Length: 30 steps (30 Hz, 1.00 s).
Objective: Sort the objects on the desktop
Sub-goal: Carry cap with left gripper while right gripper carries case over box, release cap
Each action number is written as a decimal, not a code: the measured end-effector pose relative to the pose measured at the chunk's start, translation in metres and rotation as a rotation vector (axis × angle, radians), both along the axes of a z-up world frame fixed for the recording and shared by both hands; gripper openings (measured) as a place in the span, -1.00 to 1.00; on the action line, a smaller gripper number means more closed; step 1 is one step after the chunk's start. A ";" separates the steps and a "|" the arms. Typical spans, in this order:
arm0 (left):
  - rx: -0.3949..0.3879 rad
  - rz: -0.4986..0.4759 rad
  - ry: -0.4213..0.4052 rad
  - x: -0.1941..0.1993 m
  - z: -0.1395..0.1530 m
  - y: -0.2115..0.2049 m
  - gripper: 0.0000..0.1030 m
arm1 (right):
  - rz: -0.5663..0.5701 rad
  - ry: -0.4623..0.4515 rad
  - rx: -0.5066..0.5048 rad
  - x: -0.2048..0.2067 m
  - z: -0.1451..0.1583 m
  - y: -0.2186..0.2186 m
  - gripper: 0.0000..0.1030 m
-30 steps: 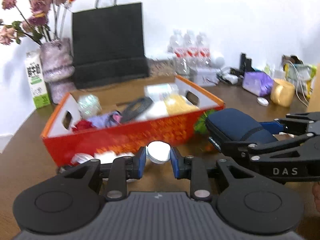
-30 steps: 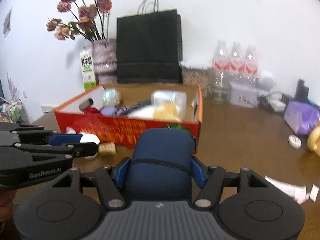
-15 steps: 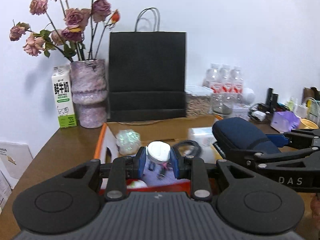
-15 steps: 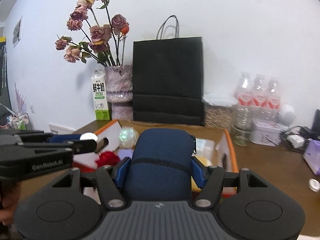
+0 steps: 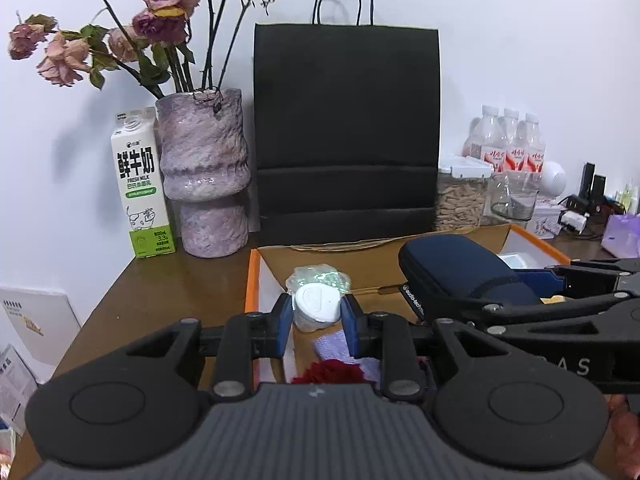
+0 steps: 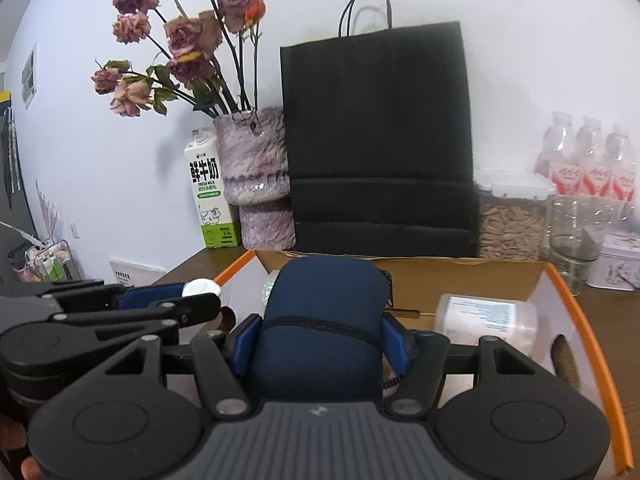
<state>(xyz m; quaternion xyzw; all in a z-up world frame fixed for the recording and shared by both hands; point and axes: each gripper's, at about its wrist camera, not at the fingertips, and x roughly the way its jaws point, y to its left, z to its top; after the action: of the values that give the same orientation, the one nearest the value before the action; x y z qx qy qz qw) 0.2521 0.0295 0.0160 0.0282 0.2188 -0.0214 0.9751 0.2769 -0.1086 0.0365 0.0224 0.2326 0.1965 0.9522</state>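
Two grippers are held over one orange-rimmed box (image 5: 251,280) at frame centre: the left gripper (image 5: 316,322) is clamped narrowly on one small white jar (image 5: 316,310), the right gripper (image 6: 322,344) closed wider on one navy case (image 6: 324,320). Three bottles (image 5: 508,144) are seen at right.

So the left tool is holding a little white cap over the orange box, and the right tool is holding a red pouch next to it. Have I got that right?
Nearly. The pouch in the right tool is dark blue, not red; the right wrist view shows it clamped between the blue pads. The rest holds: the left tool grips the small white cap over the orange box.
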 end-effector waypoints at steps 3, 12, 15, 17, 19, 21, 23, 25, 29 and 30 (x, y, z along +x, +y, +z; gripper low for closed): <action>0.018 0.000 0.009 0.007 -0.006 0.002 -0.47 | 0.020 0.013 -0.017 0.003 -0.008 0.001 0.20; 0.061 -0.014 0.028 0.007 -0.016 -0.007 -0.47 | 0.007 0.031 -0.018 0.005 -0.012 -0.001 0.22; 0.073 -0.004 0.021 0.006 -0.016 -0.008 -0.35 | -0.001 0.041 -0.014 0.005 -0.011 -0.003 0.26; 0.077 0.008 0.010 0.003 -0.013 -0.008 -0.13 | -0.008 0.030 -0.008 0.003 -0.007 -0.006 0.42; 0.076 0.028 -0.010 0.000 -0.009 -0.007 0.24 | -0.029 0.019 -0.007 0.000 -0.002 -0.011 0.72; 0.064 0.055 -0.029 -0.003 -0.004 -0.004 0.84 | -0.040 0.017 0.004 -0.001 0.002 -0.019 0.88; 0.044 0.067 -0.048 -0.006 0.000 -0.002 1.00 | -0.043 0.023 0.024 -0.004 0.006 -0.025 1.00; 0.027 0.057 -0.057 -0.008 0.004 -0.001 1.00 | -0.041 0.022 0.022 -0.007 0.009 -0.029 1.00; 0.026 0.053 -0.071 -0.014 0.008 -0.003 1.00 | -0.039 0.003 0.000 -0.016 0.015 -0.029 1.00; 0.024 0.052 -0.072 -0.015 0.009 -0.004 1.00 | -0.040 -0.004 -0.006 -0.018 0.016 -0.029 1.00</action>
<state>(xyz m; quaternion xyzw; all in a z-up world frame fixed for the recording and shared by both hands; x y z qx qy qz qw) 0.2375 0.0256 0.0248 0.0350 0.1843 0.0079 0.9822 0.2588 -0.1372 0.0526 0.0238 0.2309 0.1766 0.9565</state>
